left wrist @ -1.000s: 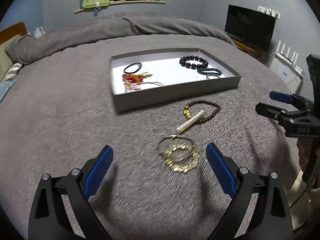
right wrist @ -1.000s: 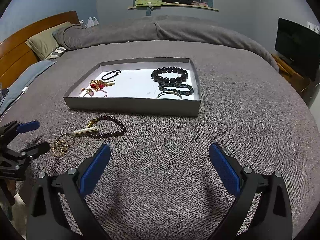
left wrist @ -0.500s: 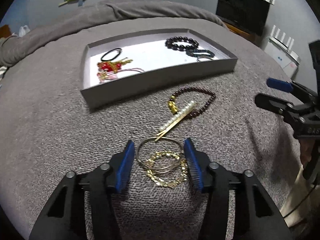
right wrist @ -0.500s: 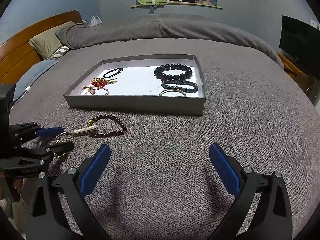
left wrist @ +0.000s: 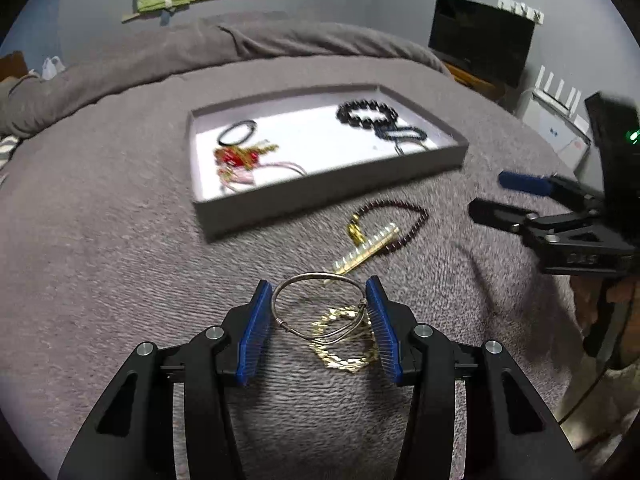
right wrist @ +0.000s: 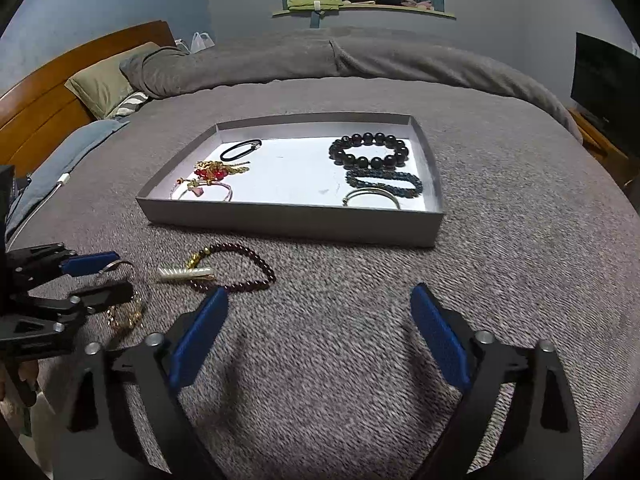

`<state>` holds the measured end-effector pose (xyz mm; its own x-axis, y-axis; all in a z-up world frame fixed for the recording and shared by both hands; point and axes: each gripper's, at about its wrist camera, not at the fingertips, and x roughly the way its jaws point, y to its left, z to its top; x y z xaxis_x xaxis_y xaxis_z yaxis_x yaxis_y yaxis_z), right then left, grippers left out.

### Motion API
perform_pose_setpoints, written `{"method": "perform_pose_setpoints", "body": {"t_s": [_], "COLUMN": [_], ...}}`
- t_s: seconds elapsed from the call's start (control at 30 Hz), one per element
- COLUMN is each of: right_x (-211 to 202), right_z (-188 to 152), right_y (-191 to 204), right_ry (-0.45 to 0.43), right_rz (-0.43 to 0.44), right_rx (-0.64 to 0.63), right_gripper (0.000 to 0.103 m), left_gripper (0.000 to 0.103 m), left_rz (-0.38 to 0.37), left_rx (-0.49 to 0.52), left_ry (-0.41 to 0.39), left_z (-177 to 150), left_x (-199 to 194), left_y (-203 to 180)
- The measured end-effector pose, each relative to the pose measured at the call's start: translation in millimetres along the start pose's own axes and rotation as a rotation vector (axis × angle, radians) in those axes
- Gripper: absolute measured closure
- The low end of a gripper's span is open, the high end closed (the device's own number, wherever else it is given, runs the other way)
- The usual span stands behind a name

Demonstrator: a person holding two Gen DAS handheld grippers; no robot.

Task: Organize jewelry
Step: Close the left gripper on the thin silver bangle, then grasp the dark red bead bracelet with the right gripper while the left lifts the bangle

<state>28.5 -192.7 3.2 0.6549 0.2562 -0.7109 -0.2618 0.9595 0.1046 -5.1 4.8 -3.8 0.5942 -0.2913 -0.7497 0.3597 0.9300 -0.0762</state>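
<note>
So we've got the left gripper [left wrist: 320, 312] down on the bed [left wrist: 100, 248], jaws pinched in on the wire bangle [left wrist: 316, 304], one blue pad touching each side of the ring. The bangle looks lifted a bit at the front, with the gold chain [left wrist: 344, 344] lying under and partly behind it, right by the right-hand pad. We can't tell whether the chain is caught in the grip or just sitting on the blanket.

Just past the bangle there's the pearl clip [left wrist: 368, 248] lying across the dark red beads [left wrist: 400, 224], both still on the bed in front of the tray [left wrist: 328, 192].

In the tray: black hair tie [right wrist: 240, 149], red-and-gold piece [right wrist: 216, 171] and a pink bracelet [right wrist: 204, 192] on the left side, then the big black beads [right wrist: 368, 150], a blue bracelet [right wrist: 384, 182] and a silver cuff [right wrist: 372, 197] on the right.

Our right gripper [right wrist: 320, 332] hangs over bare blanket with jaws spread wide, nothing between them.
</note>
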Motion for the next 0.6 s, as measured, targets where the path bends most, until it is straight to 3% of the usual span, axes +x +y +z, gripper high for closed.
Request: {"method": "perform_pose_setpoints", "body": {"t_s": [0.13,0.23,0.4,0.6], "right_x": [13,23,44,64], "right_z": [8,12,12,9], "right_y": [6,10,20,30], "right_ry": [0.02,0.044,0.104,0.144], "right_rz": [0.025,0.058,0.086,0.057], "right_rx": [0.002,0.016,0.006,-0.034], "right_gripper": [0.048,0.061,0.071,0.071], "left_gripper": [0.053,0.053,0.053,0.053], "left_rz": [0.036,0.043,0.044,0.037], "left_rx": [-0.01,-0.03,-0.045,-0.051], "left_ry": [-0.025,-0.031,-0.032,-0.034], "left_z": [2,1,-3,-5], "left_x": [-10,-14,-14,-14], "left_y": [11,20,27,30]}}
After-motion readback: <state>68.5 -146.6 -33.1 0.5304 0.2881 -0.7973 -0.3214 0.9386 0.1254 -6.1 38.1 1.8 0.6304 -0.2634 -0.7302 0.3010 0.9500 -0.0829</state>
